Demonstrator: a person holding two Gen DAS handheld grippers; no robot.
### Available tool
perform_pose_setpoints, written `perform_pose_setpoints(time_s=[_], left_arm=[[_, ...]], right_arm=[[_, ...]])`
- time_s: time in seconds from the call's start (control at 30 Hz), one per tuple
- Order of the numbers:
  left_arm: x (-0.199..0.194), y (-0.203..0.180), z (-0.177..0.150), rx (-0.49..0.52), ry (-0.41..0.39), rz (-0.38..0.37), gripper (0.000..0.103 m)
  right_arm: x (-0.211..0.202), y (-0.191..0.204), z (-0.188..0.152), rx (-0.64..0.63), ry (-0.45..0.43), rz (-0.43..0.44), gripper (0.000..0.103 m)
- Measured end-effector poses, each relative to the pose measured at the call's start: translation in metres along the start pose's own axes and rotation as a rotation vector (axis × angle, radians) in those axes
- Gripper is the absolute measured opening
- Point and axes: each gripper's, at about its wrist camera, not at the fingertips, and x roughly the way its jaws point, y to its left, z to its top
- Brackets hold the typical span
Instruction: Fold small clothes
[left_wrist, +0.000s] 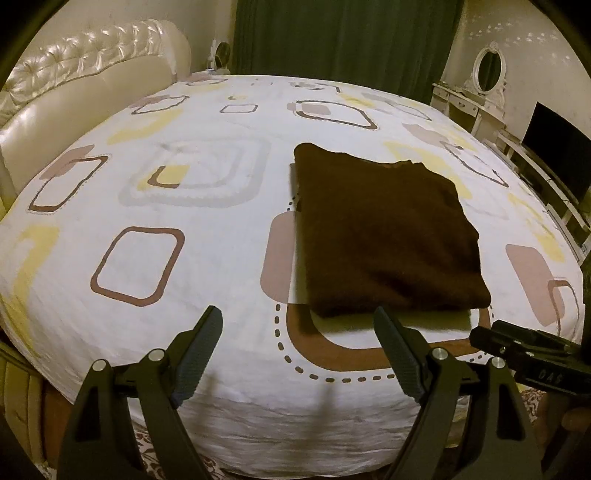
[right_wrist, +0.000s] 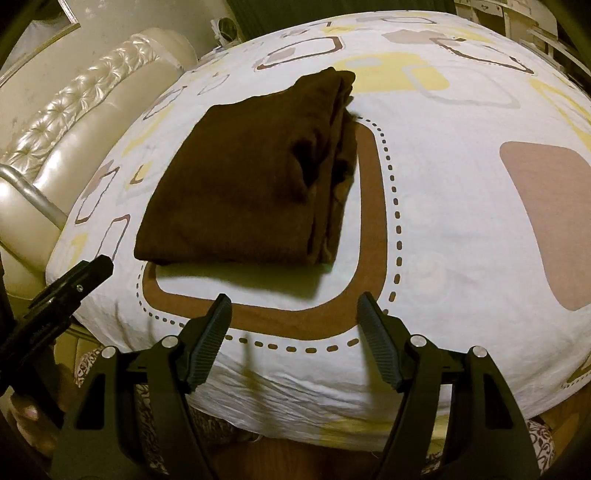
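A dark brown garment (left_wrist: 384, 232) lies folded into a flat rectangle on the patterned bedsheet (left_wrist: 184, 206). It also shows in the right wrist view (right_wrist: 243, 177), with its stacked folded edges on the right side. My left gripper (left_wrist: 297, 323) is open and empty, held just short of the garment's near edge. My right gripper (right_wrist: 293, 308) is open and empty, also a little short of the near edge. The right gripper shows at the lower right of the left wrist view (left_wrist: 517, 347). The left gripper shows at the left of the right wrist view (right_wrist: 74, 280).
The bed has a cream tufted headboard (left_wrist: 85, 74) on the left. Dark green curtains (left_wrist: 343, 37) hang behind it. A white dressing table with an oval mirror (left_wrist: 487, 72) and a dark screen (left_wrist: 554, 155) stand at the right. The bed's front edge (right_wrist: 295, 413) is just below the grippers.
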Motion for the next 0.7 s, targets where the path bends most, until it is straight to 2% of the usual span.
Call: perform_pose_setpoints(time_s=[0.2, 0.27, 0.37, 0.47, 0.6, 0.7], left_arm=[[-0.004, 0.001, 0.003, -0.023, -0.016, 0.012, 0.090], [-0.011, 0.000, 0.003, -0.034, -0.057, 0.080, 0.091], [-0.015, -0.001, 0.005, -0.001, -0.063, 0.028, 0.091], [-0.023, 0.002, 0.015, 0.003, -0.088, 0.011, 0.091], [-0.021, 0.036, 0.045, -0.059, -0.097, 0.006, 0.091], [0.007, 0.085, 0.088, -0.107, -0.102, 0.128, 0.091]], right_arm=[[0.003, -0.001, -0.001, -0.002, 0.008, 0.002, 0.070], [0.004, -0.001, -0.001, -0.002, 0.010, 0.002, 0.070], [0.006, -0.002, -0.002, -0.001, 0.015, 0.004, 0.070], [0.005, -0.002, -0.001, 0.008, 0.019, 0.016, 0.070], [-0.007, -0.003, 0.017, 0.024, -0.006, 0.056, 0.072], [-0.015, -0.012, 0.049, 0.030, -0.067, 0.063, 0.080]])
